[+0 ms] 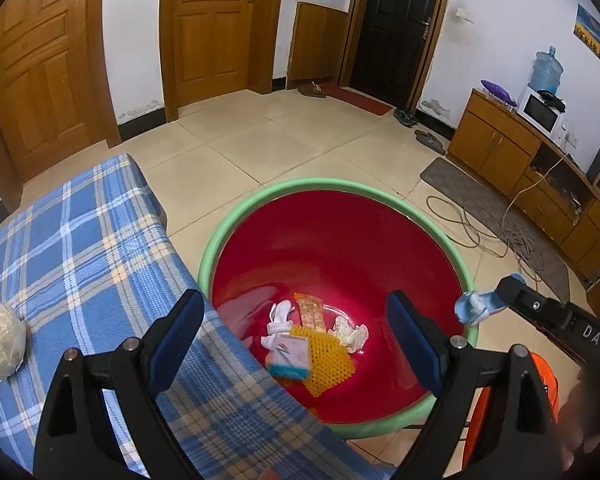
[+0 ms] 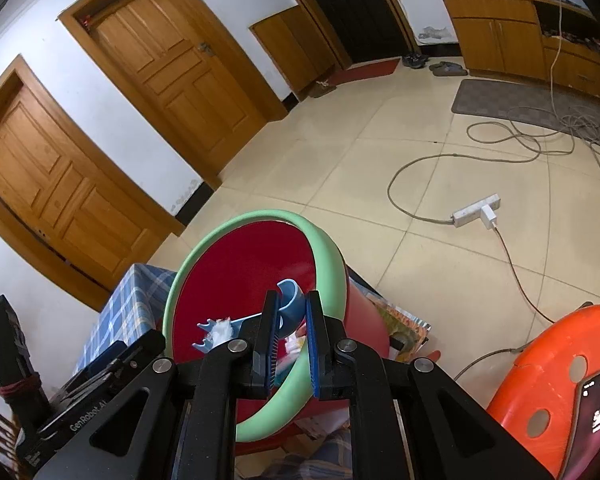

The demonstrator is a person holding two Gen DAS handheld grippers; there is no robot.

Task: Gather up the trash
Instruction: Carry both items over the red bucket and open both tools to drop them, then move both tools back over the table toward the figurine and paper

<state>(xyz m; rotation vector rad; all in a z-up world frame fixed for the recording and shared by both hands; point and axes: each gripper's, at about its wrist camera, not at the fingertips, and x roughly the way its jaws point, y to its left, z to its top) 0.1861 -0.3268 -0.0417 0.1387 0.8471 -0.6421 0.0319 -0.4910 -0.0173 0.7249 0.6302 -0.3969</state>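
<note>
Both wrist views look down, close, sharing the red bin (image 1: 340, 248).

red bin (image 1: 340, 248) with a pale green rim; blue-and-white plaid cloth (image 1: 80, 248) with tan lines; light blue plastic piece (image 2: 290, 300); yellow netting (image 1: 324, 356); cream crumpled bag (image 1: 0, 336); orange stool (image 2: 560, 380); black grippers, blue pads (image 1: 412, 336).

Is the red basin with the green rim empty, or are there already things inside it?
Not empty. The red basin holds a small box, yellow mesh, an orange packet and crumpled white paper at its bottom.
</note>
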